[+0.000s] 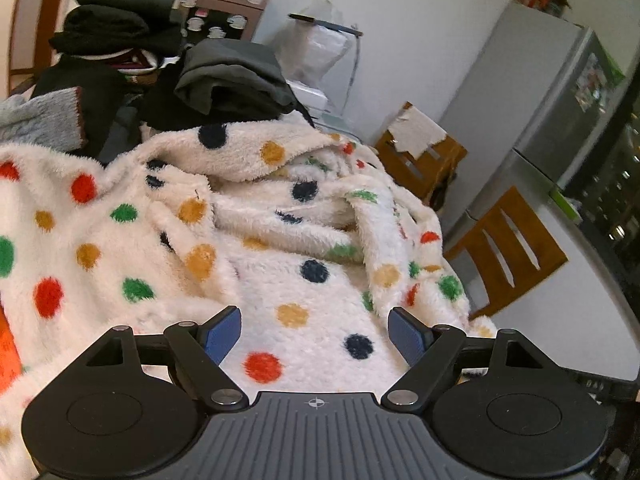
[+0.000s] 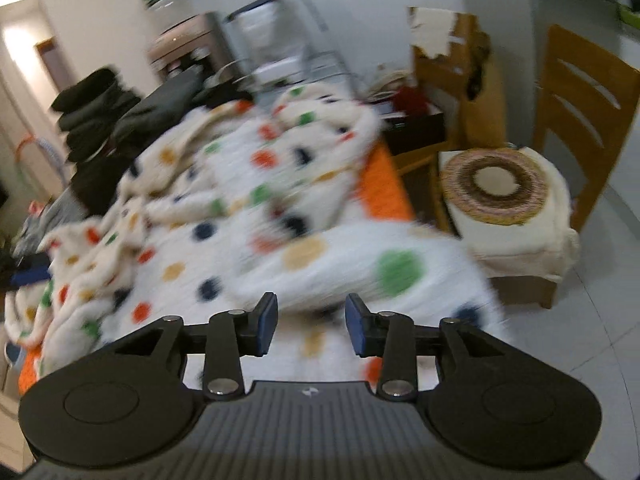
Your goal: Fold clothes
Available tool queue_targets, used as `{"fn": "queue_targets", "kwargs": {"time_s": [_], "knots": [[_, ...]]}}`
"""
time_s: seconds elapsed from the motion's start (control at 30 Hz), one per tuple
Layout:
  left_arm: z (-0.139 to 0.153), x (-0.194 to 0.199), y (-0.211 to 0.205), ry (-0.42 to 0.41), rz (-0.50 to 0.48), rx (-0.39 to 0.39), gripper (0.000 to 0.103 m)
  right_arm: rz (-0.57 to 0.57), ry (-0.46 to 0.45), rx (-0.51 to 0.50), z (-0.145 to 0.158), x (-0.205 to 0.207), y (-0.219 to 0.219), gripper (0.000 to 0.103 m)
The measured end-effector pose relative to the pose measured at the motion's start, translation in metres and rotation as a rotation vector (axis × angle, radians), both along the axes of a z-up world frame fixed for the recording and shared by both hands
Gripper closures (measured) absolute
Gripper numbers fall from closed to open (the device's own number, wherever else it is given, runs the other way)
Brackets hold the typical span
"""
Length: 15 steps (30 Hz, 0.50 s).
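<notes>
A fluffy white garment with red, green, yellow and navy dots lies crumpled across the table, with folds and a sleeve bunched toward the back. My left gripper hovers just above its near part, open, with nothing between the blue pads. In the right wrist view the same dotted garment is blurred by motion; a thick fold of it rises just beyond my right gripper. That gripper is open, with nothing between its blue pads.
Dark folded clothes are stacked at the back left, next to a grey knit piece. An orange cloth covers the table. Wooden chairs and a cushioned stool stand to the right, with a fridge behind.
</notes>
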State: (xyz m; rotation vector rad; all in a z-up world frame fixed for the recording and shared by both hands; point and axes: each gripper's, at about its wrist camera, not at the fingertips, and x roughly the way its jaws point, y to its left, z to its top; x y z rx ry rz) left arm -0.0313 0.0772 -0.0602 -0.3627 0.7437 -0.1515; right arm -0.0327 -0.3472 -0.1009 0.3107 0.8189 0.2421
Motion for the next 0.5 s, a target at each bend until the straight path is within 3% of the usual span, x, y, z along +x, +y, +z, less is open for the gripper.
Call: {"fn": "queue_targets", "kwargs": {"time_s": [0.13, 0.5], "knots": [[0.000, -0.003, -0.022, 0.001, 0.069, 0.001, 0.021, -0.054, 0.034, 0.085, -0.020, 0.033, -0.047, 0.046], [0.000, -0.017, -0.076, 0.007, 0.209, 0.014, 0.021, -0.120, 0.239, 0.279, -0.113, 0.123, -0.124, 0.042]]}}
